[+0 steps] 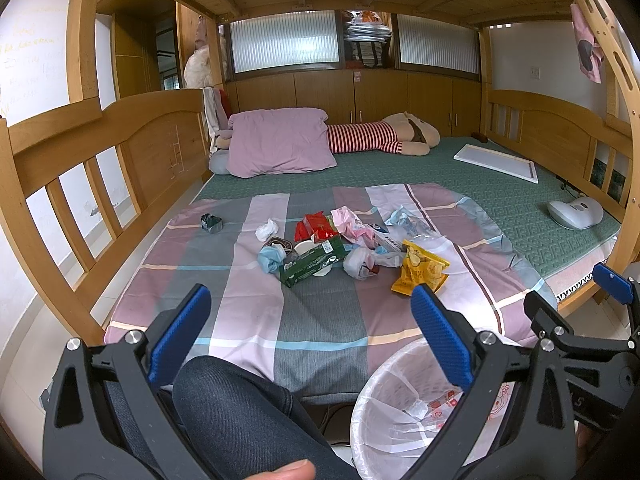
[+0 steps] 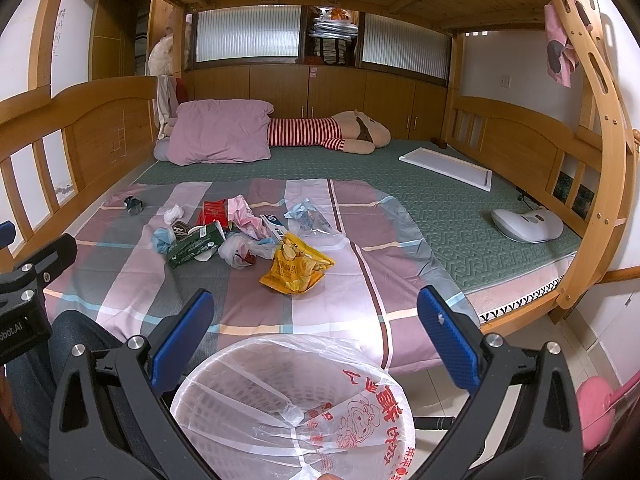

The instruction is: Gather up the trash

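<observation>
White-lined bin [image 2: 280,392], crumpled wrappers inside [image 2: 352,412]

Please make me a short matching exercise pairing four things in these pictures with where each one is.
Things:
1. chip bag
2. lined bin
3. plush toy
4. white board

Places:
A. on the floor at the near edge of the bed
B. lying at the far end, beside the pink pillow
C. on the green mat, far right
D. nearest piece of the trash pile on the plaid sheet

Pairs: 1-D, 2-A, 3-B, 4-C
</observation>
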A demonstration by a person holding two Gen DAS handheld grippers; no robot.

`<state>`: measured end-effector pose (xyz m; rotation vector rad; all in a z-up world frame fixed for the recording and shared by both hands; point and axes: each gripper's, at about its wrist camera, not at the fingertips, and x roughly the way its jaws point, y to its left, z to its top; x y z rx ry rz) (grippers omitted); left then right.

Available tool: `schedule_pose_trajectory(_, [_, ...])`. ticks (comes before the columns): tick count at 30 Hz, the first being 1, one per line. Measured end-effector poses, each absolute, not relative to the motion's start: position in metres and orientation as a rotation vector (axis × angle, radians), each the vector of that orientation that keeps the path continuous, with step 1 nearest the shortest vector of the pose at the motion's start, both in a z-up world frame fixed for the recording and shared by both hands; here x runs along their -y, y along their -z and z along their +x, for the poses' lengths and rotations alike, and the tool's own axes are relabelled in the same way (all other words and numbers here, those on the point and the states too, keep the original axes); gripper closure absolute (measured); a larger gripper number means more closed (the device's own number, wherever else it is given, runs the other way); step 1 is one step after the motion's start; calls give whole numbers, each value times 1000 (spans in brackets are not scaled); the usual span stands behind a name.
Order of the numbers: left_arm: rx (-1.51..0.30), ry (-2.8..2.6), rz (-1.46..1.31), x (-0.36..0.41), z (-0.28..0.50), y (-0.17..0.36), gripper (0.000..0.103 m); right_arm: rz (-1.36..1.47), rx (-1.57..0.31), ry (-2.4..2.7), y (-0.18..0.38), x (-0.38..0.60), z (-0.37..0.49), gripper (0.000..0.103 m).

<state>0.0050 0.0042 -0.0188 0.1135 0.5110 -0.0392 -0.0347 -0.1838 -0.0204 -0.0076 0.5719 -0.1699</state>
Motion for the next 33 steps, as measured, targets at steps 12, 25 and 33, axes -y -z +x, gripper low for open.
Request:
schedule_pose_trajectory(12, [-515,40,113,-4,6,20,3,-7,-574,169,20,184,-34,3])
schedule_pose_trajectory(25, [-525,43,118,2,5,28,3,-5,-575,169,22,184,-34,3])
schedule_pose_trajectory(33, [-526,43,118,2,5,28,3,-4,-577,169,22,185,-34,3])
